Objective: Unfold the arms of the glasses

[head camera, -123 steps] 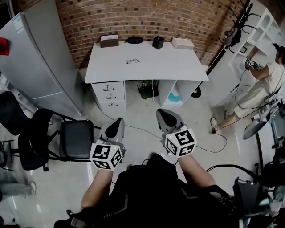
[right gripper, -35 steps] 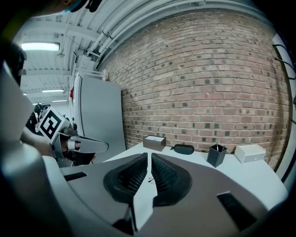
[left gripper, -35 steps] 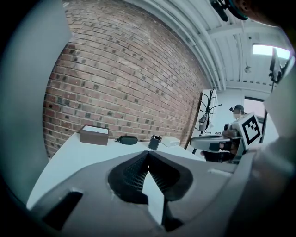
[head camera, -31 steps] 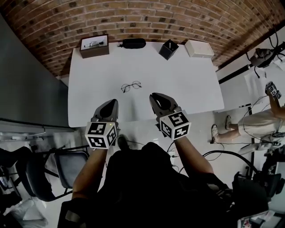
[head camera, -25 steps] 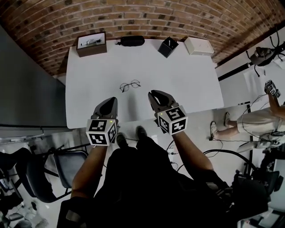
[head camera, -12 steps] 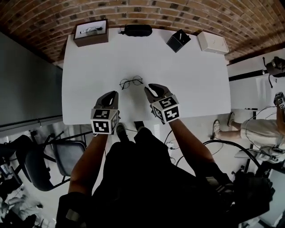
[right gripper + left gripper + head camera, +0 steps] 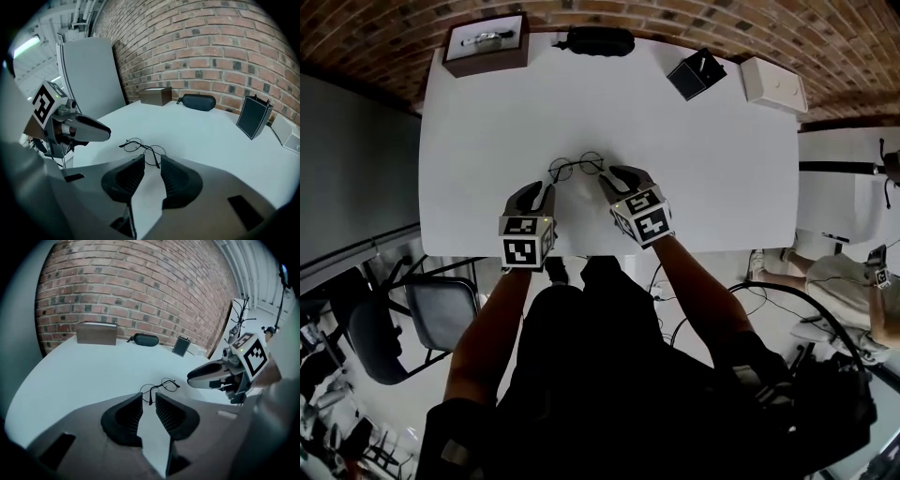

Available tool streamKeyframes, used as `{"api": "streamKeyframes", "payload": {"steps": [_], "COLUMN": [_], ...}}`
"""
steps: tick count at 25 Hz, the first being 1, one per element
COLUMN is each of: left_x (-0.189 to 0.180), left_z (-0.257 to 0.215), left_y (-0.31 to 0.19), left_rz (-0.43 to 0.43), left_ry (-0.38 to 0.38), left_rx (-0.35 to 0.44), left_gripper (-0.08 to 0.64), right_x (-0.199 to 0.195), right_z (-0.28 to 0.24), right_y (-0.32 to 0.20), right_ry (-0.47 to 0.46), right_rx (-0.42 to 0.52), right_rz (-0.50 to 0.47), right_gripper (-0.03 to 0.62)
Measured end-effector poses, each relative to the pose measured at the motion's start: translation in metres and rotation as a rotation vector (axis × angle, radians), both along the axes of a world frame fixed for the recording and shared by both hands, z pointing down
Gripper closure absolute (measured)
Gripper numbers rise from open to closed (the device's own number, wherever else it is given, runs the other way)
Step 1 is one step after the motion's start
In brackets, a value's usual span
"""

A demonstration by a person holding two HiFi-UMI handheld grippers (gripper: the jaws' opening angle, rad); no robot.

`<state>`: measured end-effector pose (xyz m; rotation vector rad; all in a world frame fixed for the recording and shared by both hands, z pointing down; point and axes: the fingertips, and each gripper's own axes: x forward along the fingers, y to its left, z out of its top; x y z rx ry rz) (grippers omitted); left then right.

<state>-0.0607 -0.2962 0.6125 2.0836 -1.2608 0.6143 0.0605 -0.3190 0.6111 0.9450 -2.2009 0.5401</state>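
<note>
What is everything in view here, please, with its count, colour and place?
table: one, white, against the brick wall
glasses: one pair, thin dark frame, near middle of the table
brown box: one, brown, back left corner
case: one, black, back edge, centre
holder: one, black, back right
white box: one, white, back right corner
chair: one, black, floor at left
second person: one, light clothes, right edge
left gripper: one, grey; jaws open, just been opening, nothing between; glasses just beyond
right gripper: one, grey; likewise
</note>
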Motion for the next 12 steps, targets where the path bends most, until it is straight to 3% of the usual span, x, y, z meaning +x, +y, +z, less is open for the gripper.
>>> {"api": "streamKeyframes", "payload": {"steps": [12], "left_x": [0.016], "left_z": [0.035], "left_y": [-0.010], "left_rz": [0.050], "left_ry": [-0.032], "left_rx": [-0.075], "left_gripper": [0.481], "right_x": [-0.005], "right_z": [0.033], "right_y": [-0.011], "right_ry": [0.059], "right_rx": [-0.042], "right_rz": [-0.038], "right_gripper": [0.520]}}
